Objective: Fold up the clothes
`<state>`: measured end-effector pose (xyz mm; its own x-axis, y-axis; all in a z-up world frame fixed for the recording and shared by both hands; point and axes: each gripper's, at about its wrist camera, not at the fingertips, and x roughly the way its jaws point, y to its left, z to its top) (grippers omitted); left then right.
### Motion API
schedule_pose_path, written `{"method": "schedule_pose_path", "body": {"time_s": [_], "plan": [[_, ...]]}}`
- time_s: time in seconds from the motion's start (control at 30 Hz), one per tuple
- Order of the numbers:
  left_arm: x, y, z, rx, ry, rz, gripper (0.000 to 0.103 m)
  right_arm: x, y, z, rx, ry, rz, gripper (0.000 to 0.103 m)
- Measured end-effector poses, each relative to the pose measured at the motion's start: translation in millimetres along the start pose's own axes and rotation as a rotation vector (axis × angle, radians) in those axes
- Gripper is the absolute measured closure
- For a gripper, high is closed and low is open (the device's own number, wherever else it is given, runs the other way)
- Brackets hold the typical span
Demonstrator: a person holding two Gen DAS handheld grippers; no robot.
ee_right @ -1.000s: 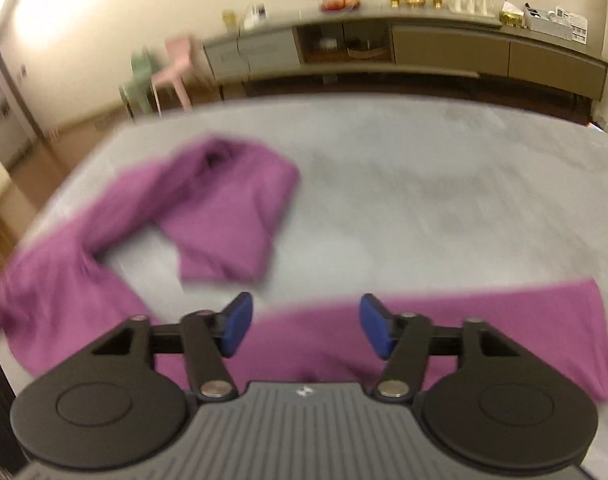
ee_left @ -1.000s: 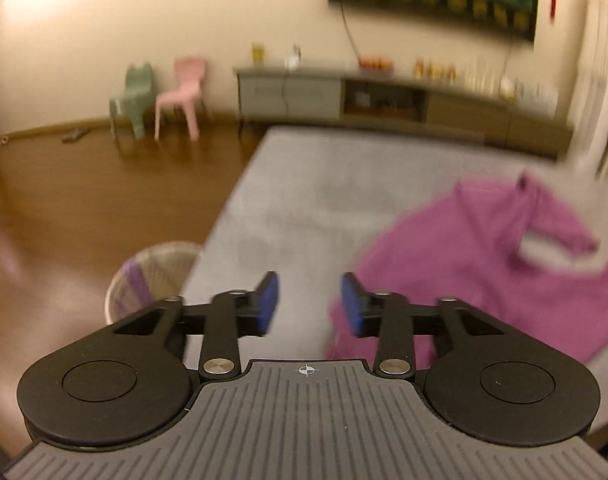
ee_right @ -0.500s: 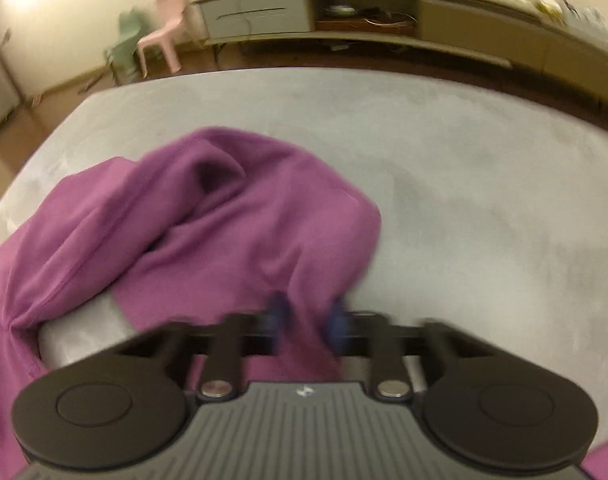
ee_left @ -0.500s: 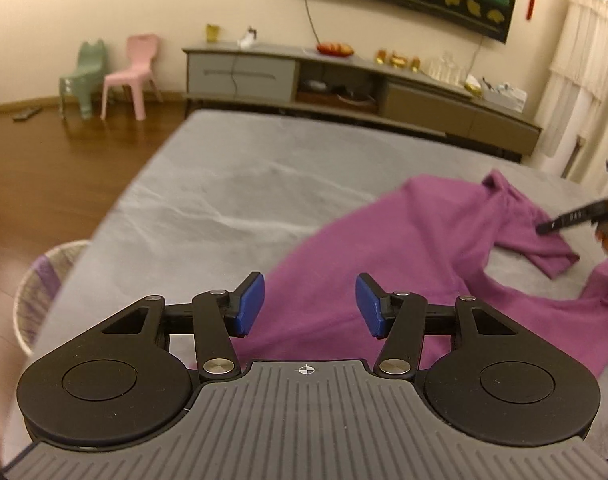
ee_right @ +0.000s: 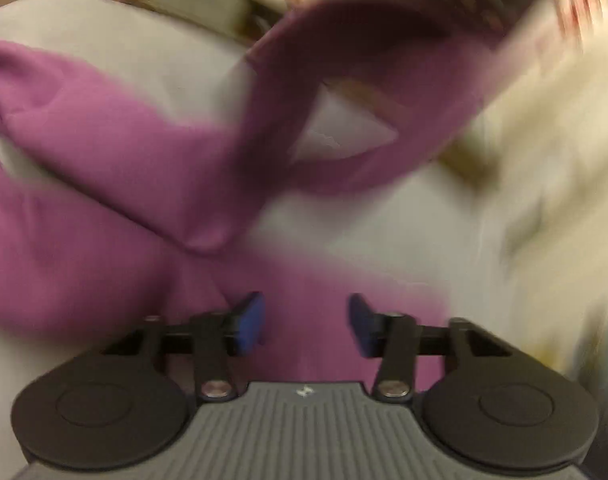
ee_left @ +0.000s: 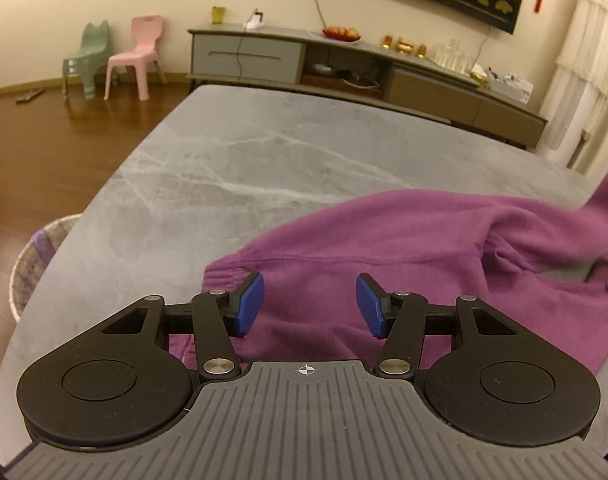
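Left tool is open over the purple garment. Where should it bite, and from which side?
Probably the ribbed hem corner of the garment, just ahead of the left tool's left finger. Come in low from the table's bare left side: that edge lies flat and single on the stone, while the cloth farther right bunches into folds. The right tool is open too.

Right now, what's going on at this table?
A person with a handheld gripper in each hand is folding a purple sweatshirt on a grey marble table. The left gripper is open, low over the cloth near a ribbed cuff, gripping nothing. The right gripper is also open; its view is motion-blurred, with part of the garment looking lifted off the table. No fold looks finished yet.
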<state>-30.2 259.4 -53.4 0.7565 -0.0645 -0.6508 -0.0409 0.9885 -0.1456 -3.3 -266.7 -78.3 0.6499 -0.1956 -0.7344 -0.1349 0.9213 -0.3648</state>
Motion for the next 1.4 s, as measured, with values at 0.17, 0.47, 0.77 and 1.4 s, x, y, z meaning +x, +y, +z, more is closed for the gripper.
{"method": "schedule_pose_path", "body": {"time_s": [0.17,0.47,0.77,1.4], "plan": [[-15.3,0.0,4.8,0.04,-0.015,0.016,0.055,-18.6,-46.0,-34.2,0.362,0.013,0.184,0.055],[-20.9,-3.1,1.3,-0.001,-0.013,0.031,0.053,10.8,-43.5,29.0,0.377,-0.077,0.379,0.027],[-28.1,-6.1,-2.0,0.003,-0.018,0.073,0.053,-6.0,-67.9,110.3,0.313,-0.266,0.172,0.091],[-1.5,42.6,35.0,-0.189,-0.024,0.208,0.045,79.6,-162.4,-7.6,0.77,0.038,0.152,0.047]]}}
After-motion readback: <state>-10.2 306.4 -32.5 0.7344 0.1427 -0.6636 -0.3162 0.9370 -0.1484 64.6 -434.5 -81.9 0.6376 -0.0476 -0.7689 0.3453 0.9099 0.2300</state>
